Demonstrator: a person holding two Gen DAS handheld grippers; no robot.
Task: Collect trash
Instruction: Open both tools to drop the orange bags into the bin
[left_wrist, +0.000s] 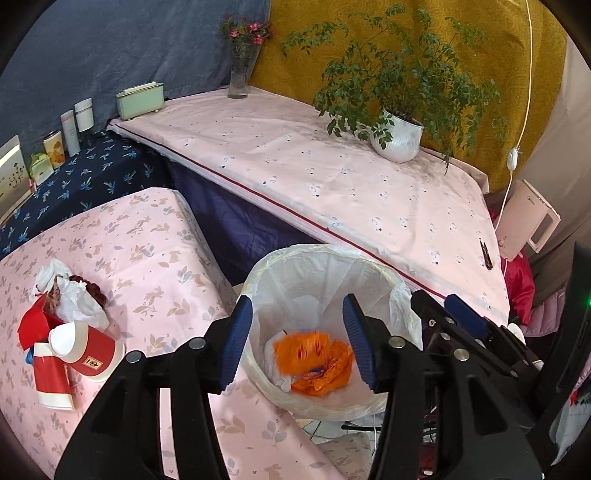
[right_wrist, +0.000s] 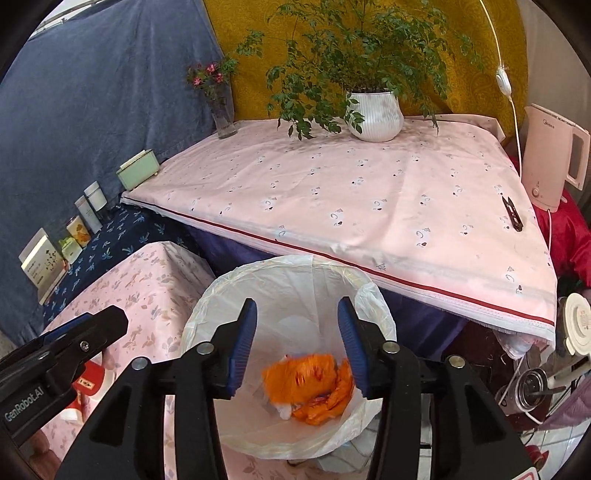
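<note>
A bin with a white liner (left_wrist: 400, 301) (right_wrist: 378, 321) stands on the floor between two tables. Orange wrappers (left_wrist: 312, 358) (right_wrist: 308, 384) lie inside it, one blurred as if falling. My left gripper (left_wrist: 297, 341) is open and empty above the bin. My right gripper (right_wrist: 297, 345) is open and empty above the bin too, close beside the left; it also shows in the left wrist view (left_wrist: 443, 314). On the low floral table (left_wrist: 155, 258), a pile of trash lies at the left: red-and-white paper cups (left_wrist: 86, 350), crumpled tissue (left_wrist: 74, 299) and a red carton (left_wrist: 33, 325).
A higher pink-clothed table (right_wrist: 332, 192) holds a potted plant (right_wrist: 375, 110), a vase of flowers (right_wrist: 223, 114), a green tissue box (right_wrist: 138, 170) and black clippers (right_wrist: 511, 214). A kettle (right_wrist: 552, 166) stands at the right. Bottles and boxes (left_wrist: 70, 133) line the blue shelf.
</note>
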